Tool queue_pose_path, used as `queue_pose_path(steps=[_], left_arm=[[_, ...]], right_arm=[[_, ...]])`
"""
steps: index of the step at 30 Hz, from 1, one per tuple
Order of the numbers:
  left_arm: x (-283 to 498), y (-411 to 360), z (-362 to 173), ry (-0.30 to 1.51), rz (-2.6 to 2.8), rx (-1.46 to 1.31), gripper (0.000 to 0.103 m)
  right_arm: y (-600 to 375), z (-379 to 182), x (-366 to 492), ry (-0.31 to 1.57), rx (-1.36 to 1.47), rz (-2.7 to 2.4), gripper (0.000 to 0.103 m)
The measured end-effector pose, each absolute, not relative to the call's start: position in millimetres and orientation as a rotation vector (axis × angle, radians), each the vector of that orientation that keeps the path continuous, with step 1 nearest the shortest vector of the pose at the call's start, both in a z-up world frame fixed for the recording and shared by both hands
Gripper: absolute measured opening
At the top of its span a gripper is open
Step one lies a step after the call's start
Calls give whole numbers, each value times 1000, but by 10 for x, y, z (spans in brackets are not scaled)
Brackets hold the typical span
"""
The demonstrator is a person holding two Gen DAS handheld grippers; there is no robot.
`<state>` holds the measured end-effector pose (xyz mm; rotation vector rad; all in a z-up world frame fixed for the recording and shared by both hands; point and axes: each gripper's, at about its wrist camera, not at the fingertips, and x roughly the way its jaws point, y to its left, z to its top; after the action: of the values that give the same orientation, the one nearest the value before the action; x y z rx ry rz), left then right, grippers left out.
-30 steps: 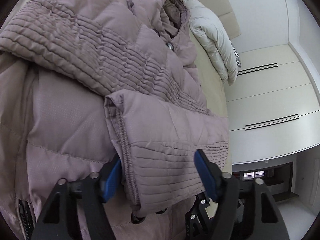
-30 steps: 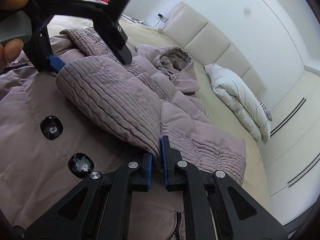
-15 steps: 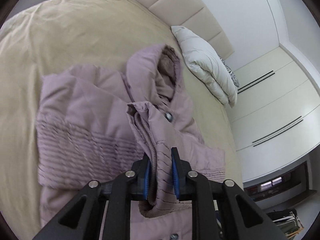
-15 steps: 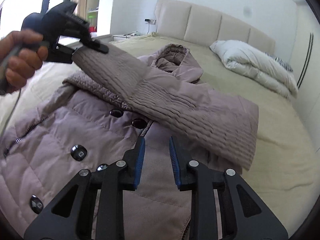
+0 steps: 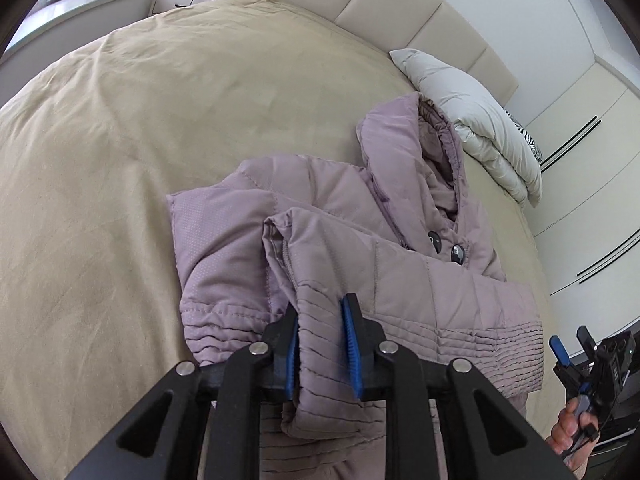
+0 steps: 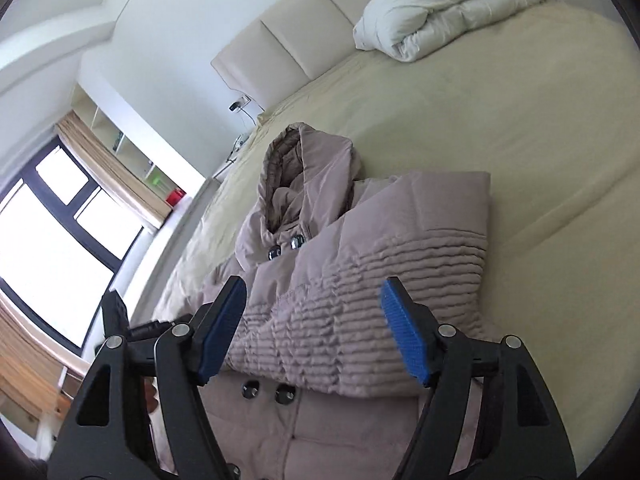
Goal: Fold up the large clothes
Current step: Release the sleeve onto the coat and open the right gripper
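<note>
Left tool (image 5: 322, 350) pinches the ribbed sleeve cuff (image 5: 320, 360) of the mauve coat (image 6: 360, 248) lying on the bed (image 5: 120, 120); right tool (image 6: 314, 330) hovers spread; risk: slick padded cuff slips, undoing the fold.

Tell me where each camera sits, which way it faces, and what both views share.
Left wrist: on the left gripper, facing the headboard; pads shut on the puffer coat's sleeve; the right hand shows.
Right wrist: on the right gripper, open above the sleeve, facing the window.
Shared: puffer coat, bed, folded duvet.
</note>
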<state>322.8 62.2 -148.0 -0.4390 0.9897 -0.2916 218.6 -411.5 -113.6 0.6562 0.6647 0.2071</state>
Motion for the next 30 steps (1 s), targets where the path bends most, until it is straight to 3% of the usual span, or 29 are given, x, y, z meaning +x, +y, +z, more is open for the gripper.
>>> queue_pose_path(steps=[5, 6, 8, 17, 22, 30], left_arm=[[3230, 695, -1505, 972, -270, -423, 23], [3229, 685, -1537, 977, -270, -410, 24], [3225, 678, -1571, 978, -271, -406, 25], [2890, 628, -1252, 897, -236, -332, 26], [2980, 743, -1599, 968, -244, -415, 37], [2736, 912, -1031, 811, -170, -386, 38]], right_arm=[[-4412, -1546, 2801, 773, 830, 179, 67], [-4438, -1700, 2898, 826, 827, 148, 57], [-4416, -1921, 2996, 869, 781, 129, 50], [-4149, -1400, 2683, 782, 581, 138, 50], [-3791, -1849, 2550, 918, 403, 135, 51], [-3682, -1231, 2403, 775, 306, 101, 51]])
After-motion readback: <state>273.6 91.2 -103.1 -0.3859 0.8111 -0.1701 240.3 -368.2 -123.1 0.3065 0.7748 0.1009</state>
